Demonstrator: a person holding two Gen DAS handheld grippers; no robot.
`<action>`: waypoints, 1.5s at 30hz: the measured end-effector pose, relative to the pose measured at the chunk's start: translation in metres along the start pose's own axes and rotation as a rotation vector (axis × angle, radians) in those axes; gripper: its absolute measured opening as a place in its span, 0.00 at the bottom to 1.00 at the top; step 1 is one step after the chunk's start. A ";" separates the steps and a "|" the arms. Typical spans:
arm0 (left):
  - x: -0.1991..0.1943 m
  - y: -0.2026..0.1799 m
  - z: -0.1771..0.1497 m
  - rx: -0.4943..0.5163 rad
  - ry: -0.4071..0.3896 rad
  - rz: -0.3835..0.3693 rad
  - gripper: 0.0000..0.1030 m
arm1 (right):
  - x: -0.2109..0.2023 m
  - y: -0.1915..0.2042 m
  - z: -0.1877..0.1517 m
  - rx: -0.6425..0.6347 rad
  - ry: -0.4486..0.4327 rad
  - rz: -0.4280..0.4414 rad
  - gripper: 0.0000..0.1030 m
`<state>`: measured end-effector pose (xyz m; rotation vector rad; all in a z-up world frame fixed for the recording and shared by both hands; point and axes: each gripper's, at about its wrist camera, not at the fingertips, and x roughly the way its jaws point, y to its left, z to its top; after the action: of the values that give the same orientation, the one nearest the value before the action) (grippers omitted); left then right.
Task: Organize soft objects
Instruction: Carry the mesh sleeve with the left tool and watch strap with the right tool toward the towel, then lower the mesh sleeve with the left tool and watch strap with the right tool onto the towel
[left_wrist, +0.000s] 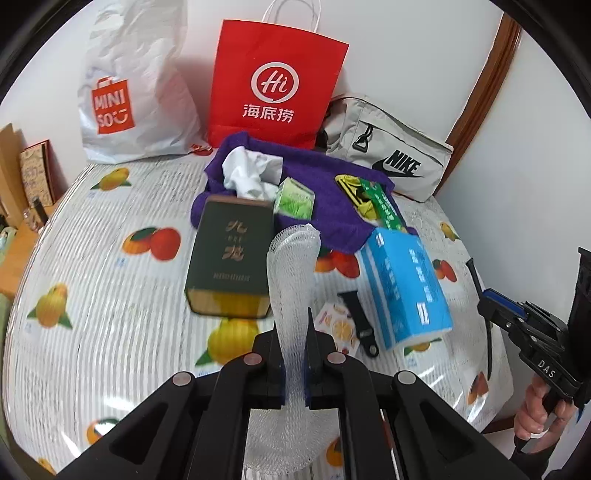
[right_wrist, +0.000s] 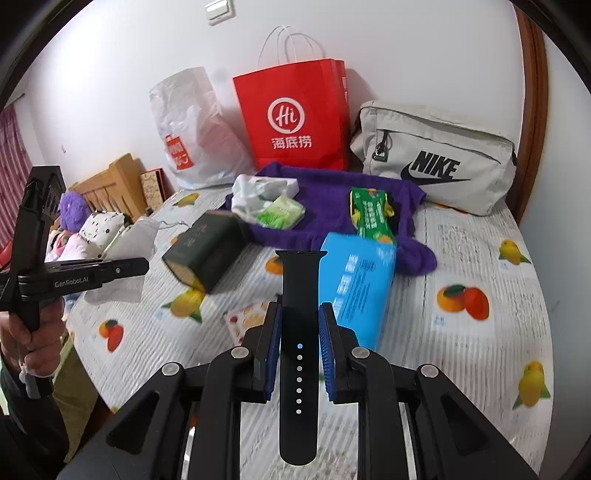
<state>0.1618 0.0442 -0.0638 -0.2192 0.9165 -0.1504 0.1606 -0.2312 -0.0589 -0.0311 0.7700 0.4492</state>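
The left gripper (left_wrist: 293, 354) is clamped on a white foam net (left_wrist: 291, 273), lifted over the table's (left_wrist: 110, 280) near edge. The right gripper (right_wrist: 300, 332) pinches a black strap (right_wrist: 299, 295) above the table's near edge, beside the blue tissue pack (right_wrist: 360, 284). A purple towel (right_wrist: 332, 206) lies toward the far edge, before the red bag (right_wrist: 291, 114).

Home bedroom: table under a fruit-print cloth (left_wrist: 110, 295) against a white wall, red shopping bag (left_wrist: 275, 88) and grey sports bag (right_wrist: 436, 155) at the far side, wooden bed frame (right_wrist: 110, 184) at left.
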 end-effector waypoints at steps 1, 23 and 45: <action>0.002 0.000 0.005 0.000 0.001 -0.002 0.06 | 0.004 -0.002 0.006 0.003 0.001 -0.001 0.20; 0.091 0.010 0.117 0.020 0.051 -0.070 0.06 | 0.110 -0.041 0.121 0.036 0.000 -0.037 0.20; 0.155 0.024 0.154 0.010 0.129 -0.062 0.06 | 0.220 -0.060 0.154 0.004 0.161 -0.037 0.20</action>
<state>0.3783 0.0521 -0.0982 -0.2311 1.0372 -0.2281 0.4257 -0.1722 -0.1052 -0.0786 0.9273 0.4134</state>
